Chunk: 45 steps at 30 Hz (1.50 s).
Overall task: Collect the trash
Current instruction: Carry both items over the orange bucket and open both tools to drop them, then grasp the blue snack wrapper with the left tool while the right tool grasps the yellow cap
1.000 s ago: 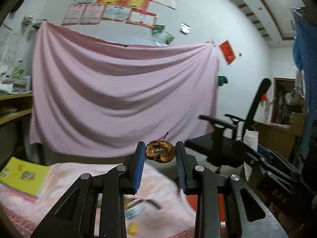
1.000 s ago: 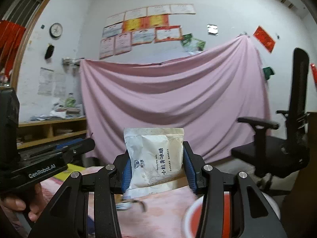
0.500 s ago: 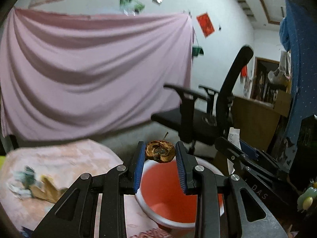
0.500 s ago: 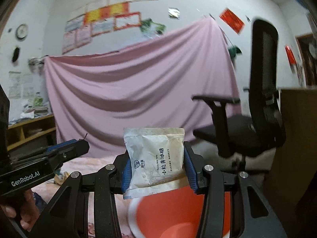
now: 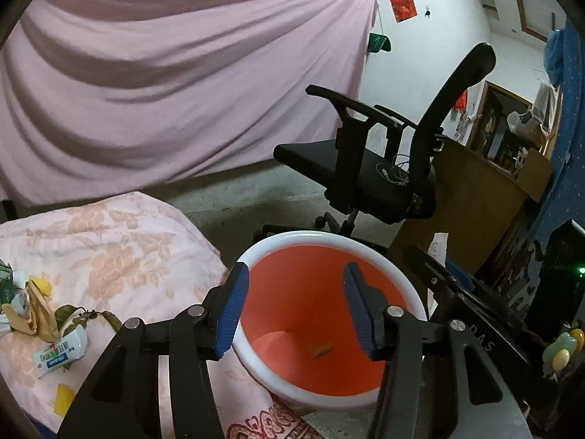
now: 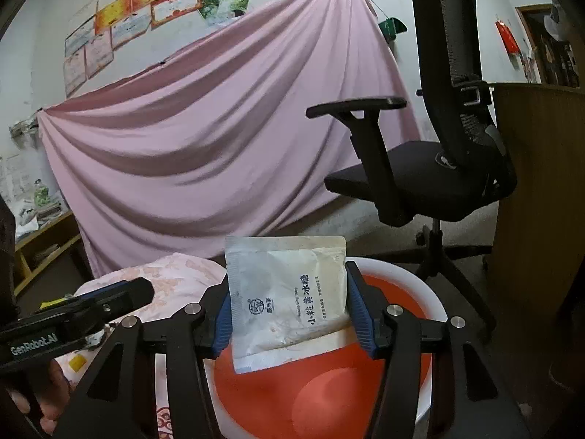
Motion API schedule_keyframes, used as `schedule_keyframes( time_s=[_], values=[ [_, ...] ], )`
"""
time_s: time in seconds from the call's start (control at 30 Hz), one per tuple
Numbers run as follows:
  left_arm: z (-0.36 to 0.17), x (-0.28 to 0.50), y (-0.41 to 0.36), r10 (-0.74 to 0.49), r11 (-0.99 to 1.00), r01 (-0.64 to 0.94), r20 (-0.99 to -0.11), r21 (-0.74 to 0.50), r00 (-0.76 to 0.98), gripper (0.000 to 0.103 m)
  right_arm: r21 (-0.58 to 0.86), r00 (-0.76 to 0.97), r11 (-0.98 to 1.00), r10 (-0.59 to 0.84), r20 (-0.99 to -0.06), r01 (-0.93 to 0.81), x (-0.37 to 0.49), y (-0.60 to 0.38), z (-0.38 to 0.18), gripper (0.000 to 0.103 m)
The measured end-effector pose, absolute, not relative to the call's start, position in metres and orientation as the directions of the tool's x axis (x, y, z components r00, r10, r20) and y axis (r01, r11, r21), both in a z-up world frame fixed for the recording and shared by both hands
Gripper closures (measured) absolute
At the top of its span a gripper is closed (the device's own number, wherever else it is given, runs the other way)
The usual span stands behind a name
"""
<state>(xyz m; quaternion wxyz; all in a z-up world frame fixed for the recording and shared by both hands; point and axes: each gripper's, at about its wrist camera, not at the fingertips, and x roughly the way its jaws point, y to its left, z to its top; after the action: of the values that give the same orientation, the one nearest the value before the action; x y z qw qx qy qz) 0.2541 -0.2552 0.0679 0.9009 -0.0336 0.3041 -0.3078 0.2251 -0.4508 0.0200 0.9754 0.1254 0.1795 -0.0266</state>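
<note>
While left gripper (image 5: 296,305) gapes over bin (image 5: 329,241), right gripper (image 6: 289,305) pinches sachet (image 6: 289,296).

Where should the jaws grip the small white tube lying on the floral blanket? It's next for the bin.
Grip the small white tube across its narrow middle, coming from above: it lies flat and slanted on the floral blanket, its long sides exposed, dry leaves crowding its upper end.

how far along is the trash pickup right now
Done: one small brownish scrap lies in the orange bin, and the left gripper hangs open above it. In hand: the right gripper is shut on a white packet over the bin, not yet released. Left: a toothpaste tube, dried leaves, and yellow scraps lie on the floral quilt.
</note>
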Motion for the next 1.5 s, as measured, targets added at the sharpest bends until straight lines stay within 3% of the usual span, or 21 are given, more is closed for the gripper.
schedule_keyframes(
  time_s=[0.37, 0.47, 0.53, 0.67, 0.77, 1.13, 1.33, 1.5],
  values=[
    [0.079, 0.240, -0.218, -0.528, 0.849, 0.459, -0.461, -0.262, 0.713, 0.043, 0.219, 0.947, 0.972, -0.008, -0.322, 0.082, 0.222, -0.443, 0.038, 0.034],
    [0.086, 0.230, -0.198, -0.505, 0.863, 0.425, -0.411, -0.274, 0.759, 0.033, 0.215, 0.961, 0.974, -0.006, -0.276, 0.068, 0.213, -0.436, 0.050, 0.028],
    [0.091, 0.224, -0.185, -0.482, 0.873, 0.401, -0.376, -0.277, 0.791, 0.019, 0.209, 0.968, 0.976, -0.004, -0.252, 0.058, 0.208, -0.429, 0.058, 0.026],
    [0.100, 0.207, -0.152, -0.423, 0.897, 0.345, -0.312, -0.275, 0.851, 0.009, 0.180, 0.983, 0.983, 0.000, -0.181, 0.033, 0.195, -0.409, 0.074, 0.013],
    [0.105, 0.191, -0.125, -0.367, 0.918, 0.301, -0.267, -0.258, 0.891, 0.008, 0.172, 0.993, 0.985, 0.012, -0.114, 0.008, 0.182, -0.390, 0.082, 0.000],
    [0.098, 0.137, -0.045, -0.206, 0.964, 0.165, -0.189, -0.210, 0.960, 0.007, 0.060, 0.994, 0.992, 0.112, 0.003, -0.112, 0.149, -0.307, 0.089, 0.000],
    [0.078, 0.120, -0.020, -0.148, 0.974, 0.107, -0.207, -0.199, 0.967, 0.007, 0.022, 0.989, 0.989, 0.148, 0.001, -0.148, 0.140, -0.278, 0.079, 0.000],
    [0.053, 0.109, -0.004, -0.115, 0.978, 0.062, -0.265, -0.201, 0.957, 0.007, -0.015, 0.985, 0.986, 0.164, -0.055, -0.165, 0.139, -0.261, 0.061, 0.000]
  ],
)
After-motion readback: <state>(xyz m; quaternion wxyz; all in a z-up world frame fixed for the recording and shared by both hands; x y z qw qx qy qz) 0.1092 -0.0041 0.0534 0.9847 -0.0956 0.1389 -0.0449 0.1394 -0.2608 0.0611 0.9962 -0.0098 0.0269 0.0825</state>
